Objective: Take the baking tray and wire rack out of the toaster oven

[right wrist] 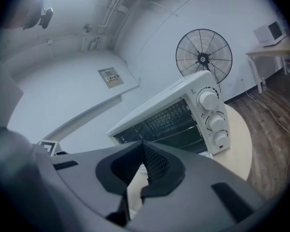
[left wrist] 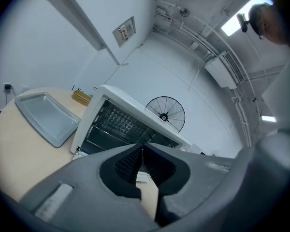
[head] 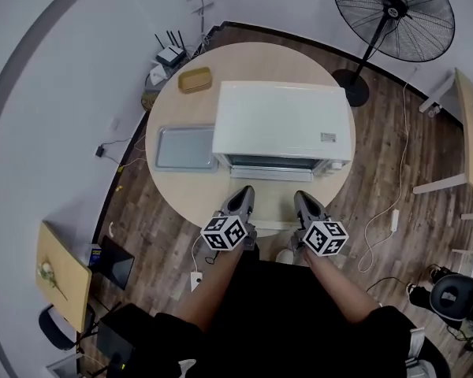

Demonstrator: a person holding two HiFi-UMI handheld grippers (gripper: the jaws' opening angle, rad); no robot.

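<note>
A white toaster oven [head: 282, 124] stands on a round wooden table [head: 191, 197], and its door looks folded down at the front. A wire rack [left wrist: 117, 121] shows inside its dark opening; the right gripper view also shows the wire rack [right wrist: 170, 117]. A grey baking tray [head: 186, 148] lies flat on the table just left of the oven, and the left gripper view shows this tray [left wrist: 46, 117] too. My left gripper [head: 243, 193] and right gripper [head: 303, 198] hover at the table's near edge in front of the oven. Both are shut and hold nothing.
A tan dish [head: 195, 79] sits at the table's far left edge. A black floor fan [head: 394, 14] stands behind the oven on the right. The oven's three knobs [right wrist: 211, 122] are on its right side. Cables and a power strip [head: 393, 220] lie on the wooden floor.
</note>
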